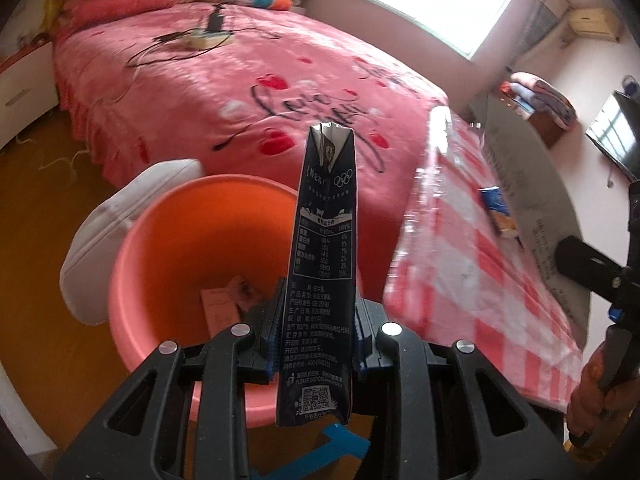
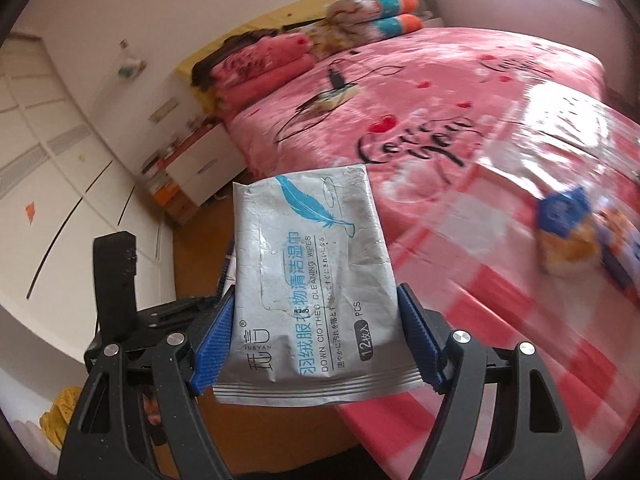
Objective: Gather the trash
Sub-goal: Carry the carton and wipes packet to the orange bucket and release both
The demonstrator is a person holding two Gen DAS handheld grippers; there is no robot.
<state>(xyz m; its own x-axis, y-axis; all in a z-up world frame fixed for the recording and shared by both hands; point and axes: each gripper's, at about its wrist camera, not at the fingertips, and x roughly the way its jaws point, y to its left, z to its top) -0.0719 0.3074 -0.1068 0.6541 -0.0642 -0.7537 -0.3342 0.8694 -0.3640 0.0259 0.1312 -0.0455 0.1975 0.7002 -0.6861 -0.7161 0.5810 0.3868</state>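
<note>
My left gripper (image 1: 316,312) is shut on a dark blue milk carton (image 1: 322,264), held upright above an orange-pink bin (image 1: 168,248). A flattened pink box (image 1: 224,304) lies at the bin's bottom. My right gripper (image 2: 316,320) is shut on a silver wet-wipes packet (image 2: 312,280) with a blue feather print, held above the floor beside a table with a red-checked cloth (image 2: 500,320). A blue and yellow snack wrapper (image 2: 568,236) lies on that cloth; it also shows in the left wrist view (image 1: 498,210). The right gripper's handle and hand show at the right edge of the left wrist view (image 1: 600,320).
A bed with a pink blanket (image 1: 240,80) fills the background, with a charger and cables (image 1: 208,34) on it. A white cushion (image 1: 120,224) leans against the bin's left side. White wardrobes (image 2: 52,184) and a nightstand (image 2: 188,168) stand to the left. The floor (image 1: 40,240) is brown.
</note>
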